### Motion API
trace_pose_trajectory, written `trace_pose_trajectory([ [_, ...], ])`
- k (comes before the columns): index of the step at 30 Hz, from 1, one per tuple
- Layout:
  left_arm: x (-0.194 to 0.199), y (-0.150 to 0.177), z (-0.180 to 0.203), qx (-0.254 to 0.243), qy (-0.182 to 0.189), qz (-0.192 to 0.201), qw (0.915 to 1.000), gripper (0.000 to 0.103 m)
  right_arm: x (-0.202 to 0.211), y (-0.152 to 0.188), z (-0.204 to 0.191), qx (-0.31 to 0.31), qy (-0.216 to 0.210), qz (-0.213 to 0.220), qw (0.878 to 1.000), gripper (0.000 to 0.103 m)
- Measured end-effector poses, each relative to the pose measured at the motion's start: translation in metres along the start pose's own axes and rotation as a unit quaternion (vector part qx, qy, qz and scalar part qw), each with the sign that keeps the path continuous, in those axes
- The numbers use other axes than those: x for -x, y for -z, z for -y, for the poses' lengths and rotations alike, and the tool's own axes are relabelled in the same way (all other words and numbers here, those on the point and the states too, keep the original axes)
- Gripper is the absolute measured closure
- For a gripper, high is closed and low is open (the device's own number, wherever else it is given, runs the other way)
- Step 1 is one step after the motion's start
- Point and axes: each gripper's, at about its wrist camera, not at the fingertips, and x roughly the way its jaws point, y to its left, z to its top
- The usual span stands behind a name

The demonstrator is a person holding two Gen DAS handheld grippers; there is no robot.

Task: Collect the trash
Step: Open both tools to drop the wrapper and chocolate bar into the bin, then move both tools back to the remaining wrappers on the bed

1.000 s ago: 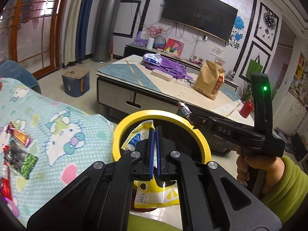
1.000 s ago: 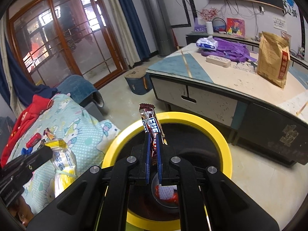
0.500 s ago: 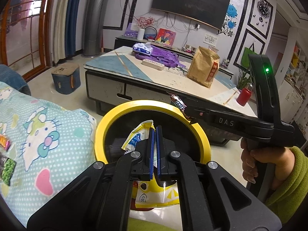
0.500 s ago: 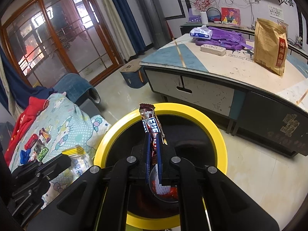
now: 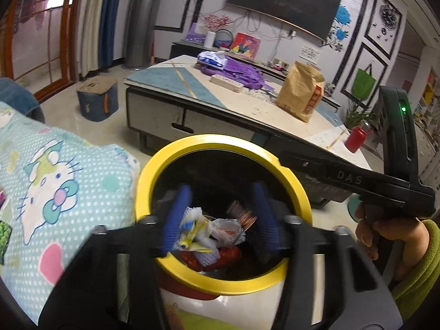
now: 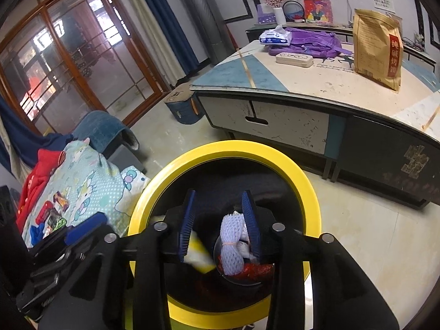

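Note:
A yellow-rimmed trash bin [image 5: 220, 140] [image 6: 228, 148] stands on the floor under both grippers. My left gripper [image 5: 217, 214] is open and empty above the bin mouth. My right gripper [image 6: 218, 225] is open and empty above the bin too. Inside the bin lie a yellow and white wrapper [image 5: 192, 236] [image 6: 198, 258], white foam netting [image 6: 231, 244], a crumpled white bag [image 5: 228, 228] and red scraps [image 6: 255, 269]. More snack wrappers [image 6: 55, 209] lie on the Hello Kitty blanket [image 5: 55, 181] at the left.
A low coffee table [image 6: 316, 88] stands behind the bin with a brown paper bag [image 5: 299, 93], purple cloth [image 5: 236, 68] and a red can [image 5: 356, 139]. A small blue stool [image 5: 96, 99] sits on the floor. The right gripper's body [image 5: 357, 178] crosses the left wrist view.
Both grippers opened. The yellow and white wrapper left the left gripper and the chocolate bar wrapper left the right gripper; the yellow and white wrapper now lies in the bin.

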Motion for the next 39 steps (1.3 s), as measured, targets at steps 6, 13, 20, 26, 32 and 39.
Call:
trace_pose_trajectory([
  [6,0.009,-0.001,-0.002,0.013,-0.004,0.006,0.9999,0.012,0.003,0.000,-0.002,-0.001,0.006,0.008,1.000,0.052],
  [13,0.028,-0.002,-0.001,0.010,-0.021,0.019,0.9996,0.011,0.008,0.000,-0.008,0.006,0.013,0.021,1.000,0.037],
  [20,0.044,-0.002,-0.004,0.007,-0.041,0.033,0.9986,0.011,0.013,-0.001,-0.018,0.019,0.015,0.030,0.999,0.031],
  [26,0.061,-0.002,-0.008,0.008,-0.061,0.052,0.9968,0.011,0.018,-0.002,-0.030,0.033,0.013,0.037,0.999,0.030],
  [32,0.077,-0.003,-0.011,0.015,-0.077,0.069,0.9945,0.011,0.021,-0.001,-0.045,0.052,0.007,0.042,0.998,0.030],
  [39,0.095,-0.002,-0.019,0.024,-0.099,0.088,0.9909,0.011,0.028,0.001,-0.061,0.072,-0.003,0.050,0.996,0.030],
])
